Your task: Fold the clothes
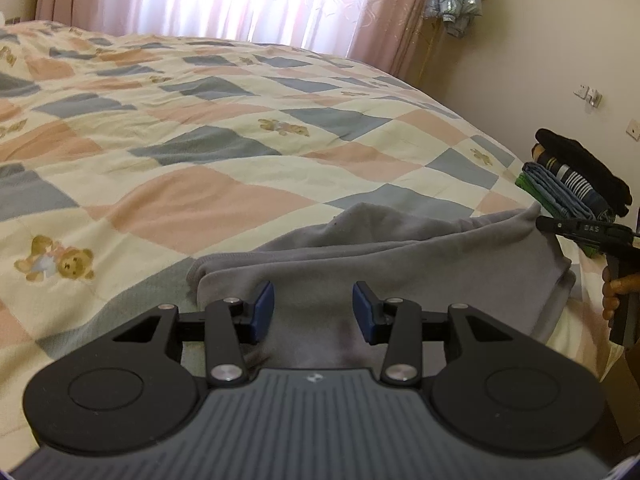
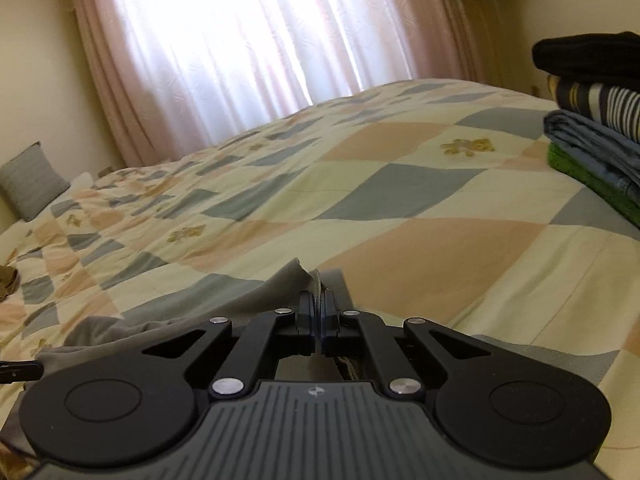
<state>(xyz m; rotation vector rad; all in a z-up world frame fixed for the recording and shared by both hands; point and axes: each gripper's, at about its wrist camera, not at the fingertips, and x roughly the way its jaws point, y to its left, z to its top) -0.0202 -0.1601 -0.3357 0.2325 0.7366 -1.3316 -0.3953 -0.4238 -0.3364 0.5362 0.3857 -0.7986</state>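
Two jaws on one grey garment [image 1: 400, 256], bed's near edge.
My right gripper [image 2: 319, 322] pinches a corner of the cloth; my left gripper [image 1: 313, 312] stands part open over it, pads apart. Beyond lie the patchwork quilt [image 1: 224, 152] and folded clothes stack [image 2: 596, 136].

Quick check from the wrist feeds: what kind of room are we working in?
Almost certainly a bedroom. A bed with a patchwork teddy-bear quilt fills both views, pink curtains cover a bright window behind it, and a pillow sits at its far end. A stack of folded clothes rests on the bed's edge.
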